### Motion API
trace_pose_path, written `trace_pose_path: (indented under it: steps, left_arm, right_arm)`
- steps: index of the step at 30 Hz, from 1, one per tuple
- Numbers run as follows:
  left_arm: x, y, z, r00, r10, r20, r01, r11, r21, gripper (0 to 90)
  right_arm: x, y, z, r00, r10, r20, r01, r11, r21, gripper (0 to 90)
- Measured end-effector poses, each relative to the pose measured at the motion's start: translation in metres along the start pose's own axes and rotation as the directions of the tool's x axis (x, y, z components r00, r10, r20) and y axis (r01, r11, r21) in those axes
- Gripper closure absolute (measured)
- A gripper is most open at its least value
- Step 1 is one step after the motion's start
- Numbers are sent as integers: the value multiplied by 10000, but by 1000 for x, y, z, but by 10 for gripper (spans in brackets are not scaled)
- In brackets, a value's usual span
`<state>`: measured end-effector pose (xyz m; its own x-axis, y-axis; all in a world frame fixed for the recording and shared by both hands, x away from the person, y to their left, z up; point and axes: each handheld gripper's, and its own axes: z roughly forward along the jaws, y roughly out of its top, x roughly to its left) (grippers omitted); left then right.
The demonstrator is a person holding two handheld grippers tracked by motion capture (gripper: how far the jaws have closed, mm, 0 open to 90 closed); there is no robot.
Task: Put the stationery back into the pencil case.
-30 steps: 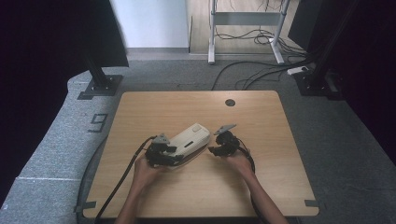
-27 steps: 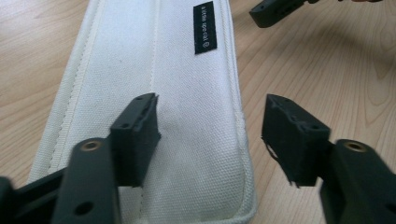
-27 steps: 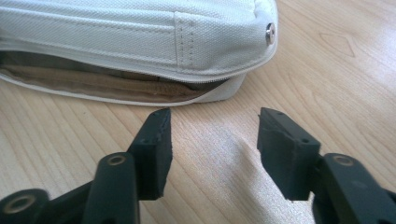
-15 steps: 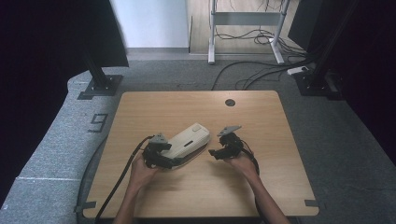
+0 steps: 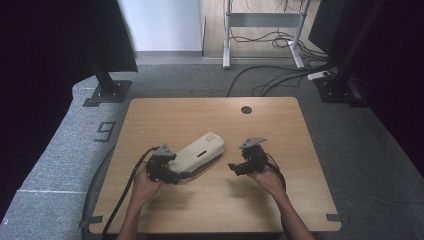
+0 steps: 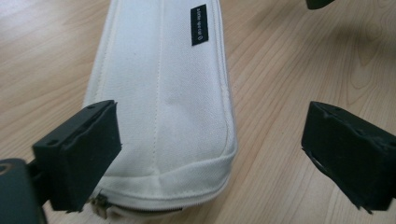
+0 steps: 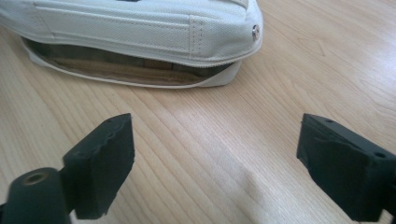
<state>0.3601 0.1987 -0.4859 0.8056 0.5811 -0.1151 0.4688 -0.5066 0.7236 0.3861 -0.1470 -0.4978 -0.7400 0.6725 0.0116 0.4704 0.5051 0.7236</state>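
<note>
A white fabric pouch (image 5: 199, 154) is seen lying on the wooden table (image 5: 210, 110) just left of centre in the high view, its long axis run diagonally from lower left to upper right, with the zippered end turned toward the lower left and its unzipped side gaping toward the lower right. The left gripper (image 5: 172, 176) is held at that lower-left end, its jaws just opened wide with the pouch's end between them but not pressed. The right gripper (image 5: 236, 167), right of centre and apart from the pouch, has been opened likewise, with only bare wood between its jaws
</note>
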Motion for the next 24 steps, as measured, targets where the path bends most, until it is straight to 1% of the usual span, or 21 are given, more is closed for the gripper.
trace_pose_path:
  steps: [3, 5, 8, 11, 12, 15, 19, 22, 24]
  left_arm:
    - [1, -1, -4, 10000, -28, -29, 28, 10000, -75, 30]
    - [2, -4, -10, 10000, -53, -48, 52, 9999, -151, 22]
    - [2, -7, -16, 9998, 20, -197, -24, 9998, -184, 18]
    - [1, -9, -20, 9997, 63, -254, -68, 9998, -208, 14]
    - [1, -11, -24, 9993, 142, -352, -150, 9996, -244, 9]
    - [1, -15, -29, 9983, 142, -557, -158, 9995, -284, 0]
    - [2, -20, -32, 9977, 86, -677, -109, 9994, -341, 0]
    - [5, -27, -35, 9962, -27, -867, -5, 9993, -365, 0]
    - [6, -32, -36, 9957, -94, -925, 58, 9992, -390, 0]
  right_arm:
    - [0, -1, -4, 10000, -9, 36, 9, 10000, -9, 77]
    - [1, -4, -9, 10000, 4, 61, -4, 10000, -60, 63]
    - [1, -8, -15, 9999, -22, 166, 24, 9999, -102, 50]
    - [0, -10, -19, 9997, -34, 243, 37, 9999, -122, 49]
    - [0, -13, -23, 9995, -6, 327, 13, 9998, -192, 47]
    - [-2, -19, -29, 9990, 68, 434, -56, 9996, -261, 44]
    - [-4, -25, -34, 9986, 163, 507, -144, 9992, -377, 44]
    - [-5, -34, -38, 9971, 137, 755, -113, 9994, -322, 44]
    - [-7, -40, -41, 9963, 233, 827, -208, 9993, -319, 44]
